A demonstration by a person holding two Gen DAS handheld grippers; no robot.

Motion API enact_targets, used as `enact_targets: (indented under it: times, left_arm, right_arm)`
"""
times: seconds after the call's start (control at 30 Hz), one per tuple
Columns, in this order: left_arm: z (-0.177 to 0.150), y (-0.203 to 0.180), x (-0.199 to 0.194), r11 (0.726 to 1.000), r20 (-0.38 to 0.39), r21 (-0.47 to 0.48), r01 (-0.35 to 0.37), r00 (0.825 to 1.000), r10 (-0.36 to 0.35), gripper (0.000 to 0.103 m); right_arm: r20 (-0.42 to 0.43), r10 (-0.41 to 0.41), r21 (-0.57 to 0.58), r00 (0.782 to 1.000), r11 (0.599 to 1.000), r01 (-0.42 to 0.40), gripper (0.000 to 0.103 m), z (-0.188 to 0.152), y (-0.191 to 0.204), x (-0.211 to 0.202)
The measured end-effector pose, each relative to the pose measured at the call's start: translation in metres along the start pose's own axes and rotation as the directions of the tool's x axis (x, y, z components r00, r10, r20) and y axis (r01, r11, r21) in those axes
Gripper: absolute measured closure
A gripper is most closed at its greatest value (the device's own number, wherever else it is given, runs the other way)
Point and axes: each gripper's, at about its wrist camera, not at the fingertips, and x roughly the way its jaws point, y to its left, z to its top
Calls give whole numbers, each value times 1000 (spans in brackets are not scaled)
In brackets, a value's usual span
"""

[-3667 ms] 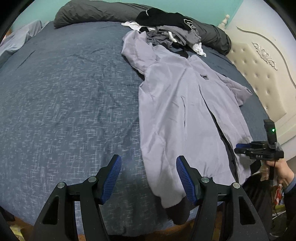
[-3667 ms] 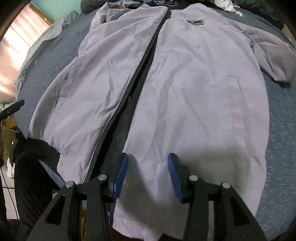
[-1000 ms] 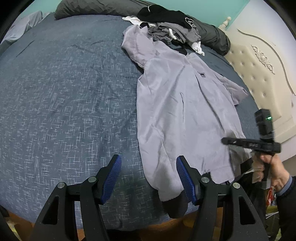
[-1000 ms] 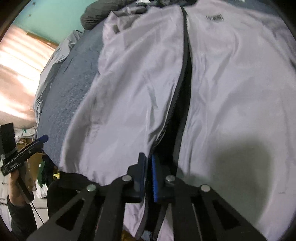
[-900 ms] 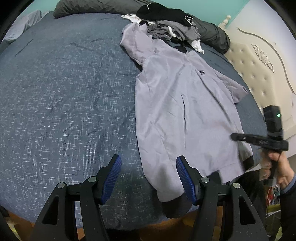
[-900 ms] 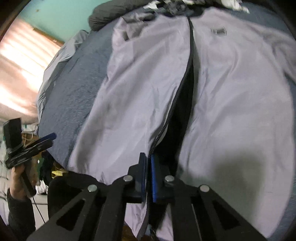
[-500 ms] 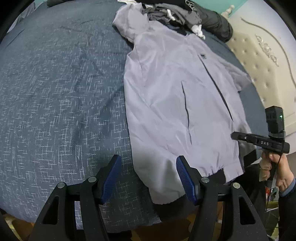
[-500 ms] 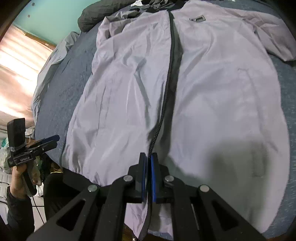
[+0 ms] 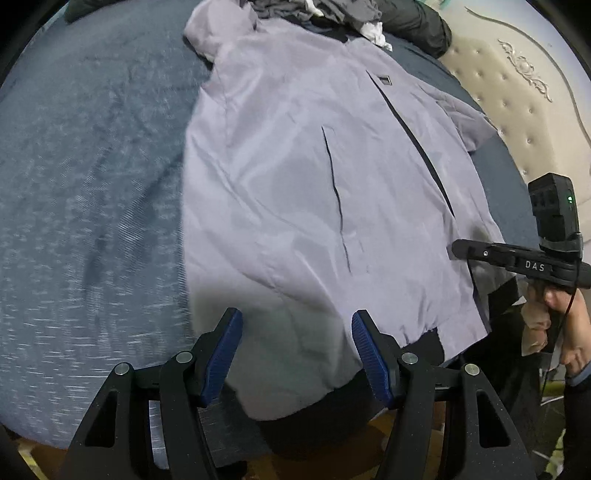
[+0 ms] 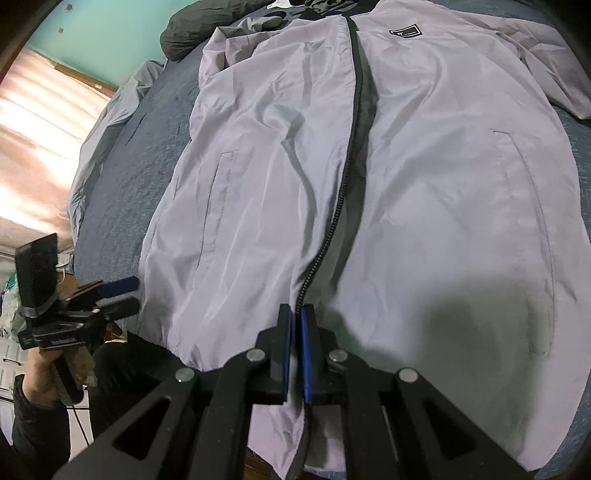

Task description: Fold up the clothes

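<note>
Left tongs (image 9: 295, 350) have come lower over the light grey zip-up jacket (image 9: 314, 184), jaws wide; right tongs (image 10: 296, 350) pinch its zipper edge near the blue bed's (image 9: 92, 166) foot edge

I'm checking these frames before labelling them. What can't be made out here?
- Jacket hem: in the right wrist view, the right gripper covers the bottom of the zip; whether it is joined there cannot be told.
- Clothes pile: cut off by the top edge of the left wrist view, so the items cannot be told apart.
- Bed cover: blurred in the left wrist view.
- Left gripper: whether its open fingers touch the jacket cannot be told.
</note>
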Motion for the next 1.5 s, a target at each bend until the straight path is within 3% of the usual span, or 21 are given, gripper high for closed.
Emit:
enact_targets:
  times: [0.03, 0.07, 0.1, 0.13, 0.27, 0.57, 0.67, 0.83, 1.0, 1.13, 1.2, 1.23, 1.5]
  left_arm:
    - [0, 0, 3, 1000, -5, 7, -8, 1000, 8, 40]
    - [-1, -1, 7, 1000, -8, 16, -20, 1000, 20, 55]
    - [-1, -1, 9, 999, -15, 25, -25, 1000, 26, 77]
    - [-2, 0, 9, 999, -20, 31, -18, 1000, 19, 85]
    - [-4, 0, 3, 998, -16, 56, -2, 1000, 3, 100]
    - [-15, 18, -70, 998, 121, 55, 1, 993, -8, 101]
    - [-25, 37, -82, 1000, 129, 18, -4, 992, 2, 101]
    - [-34, 65, -66, 999, 85, -46, -24, 996, 28, 101]
    - [-30, 66, -43, 995, 53, -96, -18, 998, 23, 98]
    - [-29, 64, -46, 997, 68, -82, -13, 998, 18, 93]
    - [-27, 58, -41, 997, 55, -73, -7, 998, 11, 80]
    - [-26, 56, -38, 998, 46, -69, -10, 999, 13, 78]
    - [-20, 44, -24, 998, 7, -54, -19, 1000, 20, 78]
  right_arm:
    - [-1, 0, 0, 1000, 1000, 0, 98, 0, 0, 0]
    - [-1, 2, 1, 1000, 1000, -2, 98, 0, 0, 0]
    - [-1, 2, 1, 1000, 1000, -2, 98, 0, 0, -1]
    - [0, 3, 1, 1000, 1000, -3, 98, 0, 0, -1]
    - [2, 12, -5, 1000, 1000, -12, 98, 0, 4, -2]
    - [-4, 70, -60, 998, 996, -70, 98, 1, 32, 1]
    - [-22, 83, -93, 996, 992, -85, 98, 0, 49, 9]
    - [-61, 38, -135, 997, 990, -46, 98, 1, 68, 34]
    - [-66, -2, -135, 998, 991, -7, 98, 2, 66, 43]
    - [-36, -22, -143, 999, 990, 17, 98, 2, 59, 29]
    - [-15, -32, -145, 999, 989, 30, 98, 5, 56, 23]
    - [-4, -39, -145, 999, 989, 38, 98, 6, 57, 20]
    - [0, -100, -166, 995, 981, 99, 98, 6, 62, 28]
